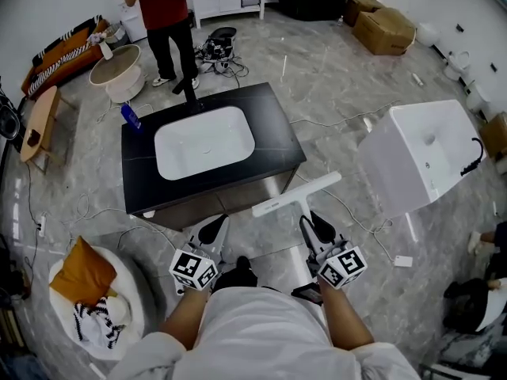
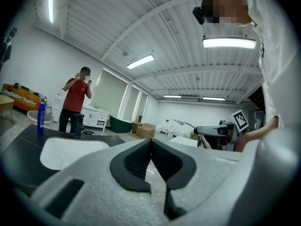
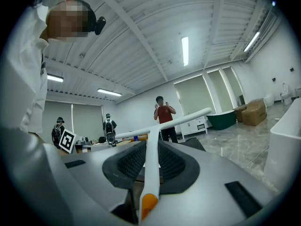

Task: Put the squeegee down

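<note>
Head view, with both gripper views: a person in a white top stands on the grey marble floor facing a black worktop that carries a white basin. The right gripper has its jaws closed on the handle of the squeegee, a white T-shaped tool. The handle runs forward out of the jaws, and the long blade lies crosswise at its far end. In the head view the blade is in front of the worktop's near right corner, beside it rather than on it, and is carried in the air by the gripper alone. In the right gripper view the handle passes between the two dark pads, and an orange tip shows at the handle's near end. The left gripper is held level with the right one, near the worktop's front edge. Its jaws are pressed together with nothing between them, as the left gripper view shows. A black faucet stands at the far rim of the basin, and a blue bottle stands on the far left corner of the worktop. Beyond the worktop stands a second person in a red top, with both hands raised. A white sink unit stands to the right, well apart from the worktop, and cardboard boxes lie farther back
</note>
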The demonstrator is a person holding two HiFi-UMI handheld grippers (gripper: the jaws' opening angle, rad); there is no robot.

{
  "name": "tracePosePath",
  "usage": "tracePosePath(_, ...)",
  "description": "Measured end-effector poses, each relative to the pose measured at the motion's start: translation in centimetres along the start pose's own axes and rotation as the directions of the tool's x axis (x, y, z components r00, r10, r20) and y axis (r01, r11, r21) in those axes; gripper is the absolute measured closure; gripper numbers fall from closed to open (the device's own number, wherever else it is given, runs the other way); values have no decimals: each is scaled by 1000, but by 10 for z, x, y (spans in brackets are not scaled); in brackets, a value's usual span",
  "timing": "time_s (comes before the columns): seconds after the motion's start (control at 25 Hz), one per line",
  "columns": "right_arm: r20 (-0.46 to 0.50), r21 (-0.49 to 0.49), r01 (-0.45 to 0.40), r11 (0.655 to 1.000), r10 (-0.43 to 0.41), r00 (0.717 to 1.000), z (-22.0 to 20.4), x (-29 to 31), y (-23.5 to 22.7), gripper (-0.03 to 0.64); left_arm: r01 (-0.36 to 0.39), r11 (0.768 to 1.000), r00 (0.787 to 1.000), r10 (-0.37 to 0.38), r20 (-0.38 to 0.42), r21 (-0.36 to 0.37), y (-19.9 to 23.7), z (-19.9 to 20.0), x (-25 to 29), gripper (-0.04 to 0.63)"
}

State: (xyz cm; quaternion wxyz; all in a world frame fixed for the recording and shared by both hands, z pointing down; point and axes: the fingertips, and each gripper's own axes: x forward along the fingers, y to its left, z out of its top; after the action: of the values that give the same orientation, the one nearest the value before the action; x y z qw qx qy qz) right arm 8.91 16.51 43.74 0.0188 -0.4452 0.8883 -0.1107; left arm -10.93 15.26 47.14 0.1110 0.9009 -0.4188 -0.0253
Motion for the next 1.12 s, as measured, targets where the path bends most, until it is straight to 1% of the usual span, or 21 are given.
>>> tracePosePath(0.28,1,4,28,1000,-28,1000,12,40,-28,534,52,999,999,-52,-1,1,31,13,49,584)
tracePosePath(0.56,-1,44,33,998,-33,999,11,67,-55,534,83,996,996,-83,-20,-14,42,10,90,584)
tracePosePath(0.72,11,52,12,999,-12,1000,13,89,-82,535,72,997,997,-72,-29,-6,56,8,118,584)
tracePosePath(0.84,4,49,-14,999,14,1000,17,108,-107,535,41,999,999,-41,-24,-4,68,12,145,584)
tracePosePath(1.12,0,1,-91,996,91,996,51,148,-187,535,-24,999,1000,24,-5,23,73,38,227,584)
